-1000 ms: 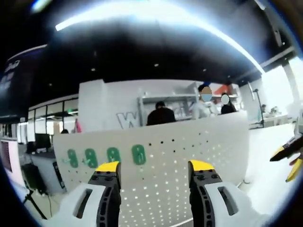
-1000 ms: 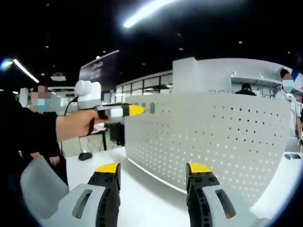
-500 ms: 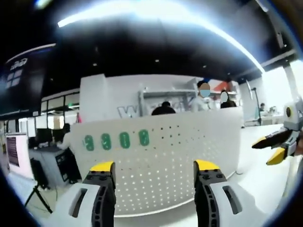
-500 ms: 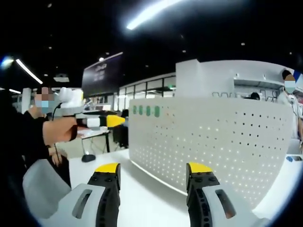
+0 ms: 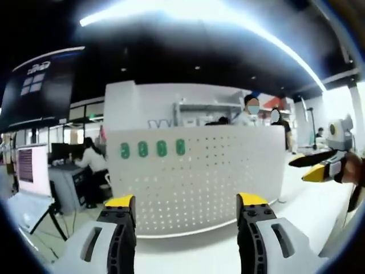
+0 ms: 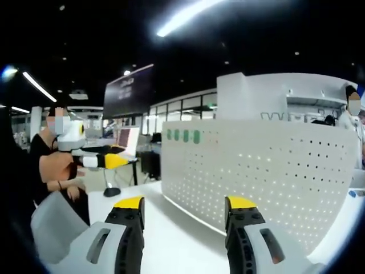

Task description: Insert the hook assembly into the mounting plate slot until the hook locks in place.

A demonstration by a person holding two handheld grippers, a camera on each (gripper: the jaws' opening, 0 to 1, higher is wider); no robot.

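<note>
Nearest in the left gripper view, the left tongs (image 5: 187,201) are held wide apart with nothing between the yellow tips; in the right gripper view the right tongs (image 6: 185,202) stand equally spread and empty. Both hover over the white bench (image 6: 171,240), short of the panel.

Beyond them stands the mounting plate (image 5: 199,177), a white perforated panel set upright on the bench, seen again in the right gripper view (image 6: 268,171). It is judged to be stiff sheet material, light enough to shift or tip if pushed hard, so it would best be steadied at an edge while the insertion is made. Four green pieces (image 5: 151,149) sit in a row near its top left corner; whether these are hooks already seated or mere markings cannot be told.

No loose hook assembly can be made out on the bench, so its weight, finish and best gripping point cannot be judged. The individual slots are blurred into dots. Whatever lies behind the plate is hidden, and the bench edges are cut off. Farther back, people (image 5: 249,111) and shelving are seen.
</note>
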